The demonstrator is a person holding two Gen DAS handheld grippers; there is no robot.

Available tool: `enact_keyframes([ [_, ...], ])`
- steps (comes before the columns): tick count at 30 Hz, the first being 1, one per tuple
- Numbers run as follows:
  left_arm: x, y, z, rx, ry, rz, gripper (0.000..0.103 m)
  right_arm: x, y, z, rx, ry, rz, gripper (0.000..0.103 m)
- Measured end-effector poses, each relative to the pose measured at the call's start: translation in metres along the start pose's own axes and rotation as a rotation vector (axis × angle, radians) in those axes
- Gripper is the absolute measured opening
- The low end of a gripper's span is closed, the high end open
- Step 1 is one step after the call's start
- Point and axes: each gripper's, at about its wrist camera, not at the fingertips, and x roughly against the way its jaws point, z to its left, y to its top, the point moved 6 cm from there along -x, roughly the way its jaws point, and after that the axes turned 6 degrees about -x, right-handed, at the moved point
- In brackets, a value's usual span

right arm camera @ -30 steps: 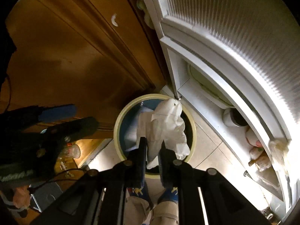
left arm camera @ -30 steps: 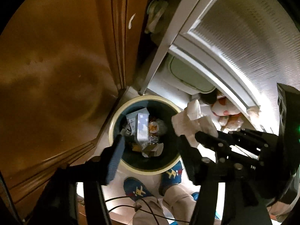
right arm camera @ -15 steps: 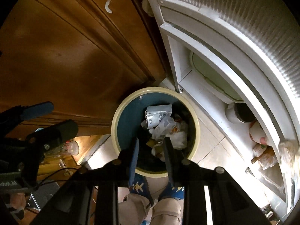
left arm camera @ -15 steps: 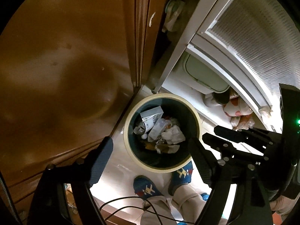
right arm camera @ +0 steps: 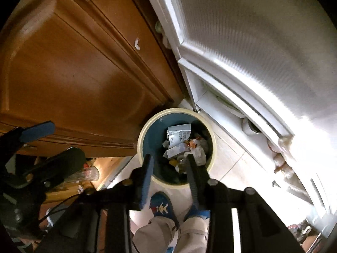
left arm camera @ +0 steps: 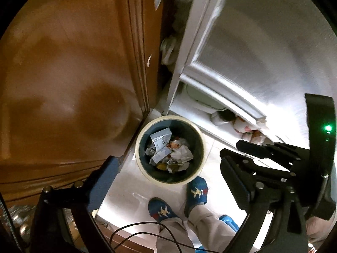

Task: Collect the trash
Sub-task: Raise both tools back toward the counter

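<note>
Left wrist view: the left gripper is held above a round waste bin with a cream rim and dark teal interior, its two fingers spread wide with nothing between them. The bin stands on a pale tiled floor, at the corner where a brown wooden cabinet door meets a white ribbed door panel. Inside the bin lie a crumpled white tissue on the right side of the pile, grey printed cartons and smaller scraps (some orange and yellow, not identifiable). Two feet in blue patterned slippers stand just beside the bin's near edge. The right gripper enters from the right side, its fingers apart and empty.

Right wrist view: the right gripper is positioned over the near rim of the same bin, fingers separated, gripping nothing. The tissue rests among the cartons within the bin. The left gripper is visible at the left, fingers apart, in front of the cabinet door. The slippers are below the bin, on the floor.
</note>
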Motion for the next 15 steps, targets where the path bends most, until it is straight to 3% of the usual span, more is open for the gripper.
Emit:
enact_keyframes([
  [10, 0.14, 0.011, -0.021, -0.073, -0.067, -0.115, 0.102, 0.122, -0.007, 0.025, 0.015, -0.004, -0.094, 0.037],
  [15, 0.215, 0.025, -0.019, -0.077, -0.089, -0.213, 0.102, 0.183, -0.002, 0.04, 0.042, -0.019, -0.172, 0.037],
])
